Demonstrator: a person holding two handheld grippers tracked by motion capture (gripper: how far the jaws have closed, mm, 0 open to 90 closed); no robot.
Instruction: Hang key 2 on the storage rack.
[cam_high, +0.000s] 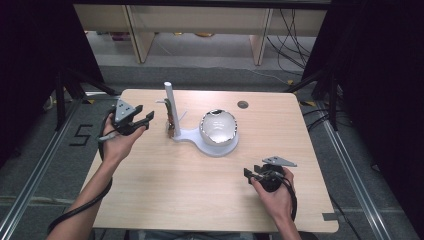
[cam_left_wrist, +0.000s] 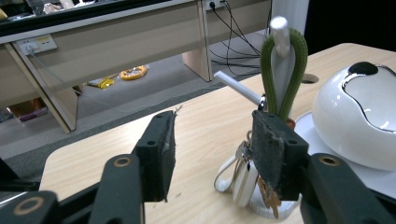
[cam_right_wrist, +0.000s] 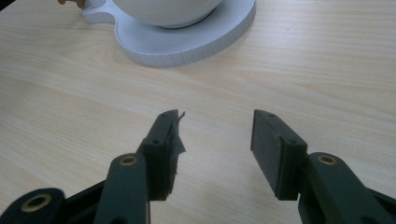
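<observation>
Keys (cam_left_wrist: 247, 179) on a green loop (cam_left_wrist: 284, 74) hang from the white post (cam_high: 170, 107), likely stored there; the left hand-held gripper (cam_high: 138, 119) stands beside them, spread and empty. Right of the post a white bowl (cam_high: 218, 127) crowds the stand (cam_high: 216, 147). Nearer on the bench (cam_high: 190, 190), the right hand-held gripper (cam_high: 251, 175) is spread, empty.

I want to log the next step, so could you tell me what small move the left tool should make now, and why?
Probably draw the left tool back from the stand. The green loop with its keys hangs on the peg, and the tool's jaws stand open, gripping nothing.
</observation>
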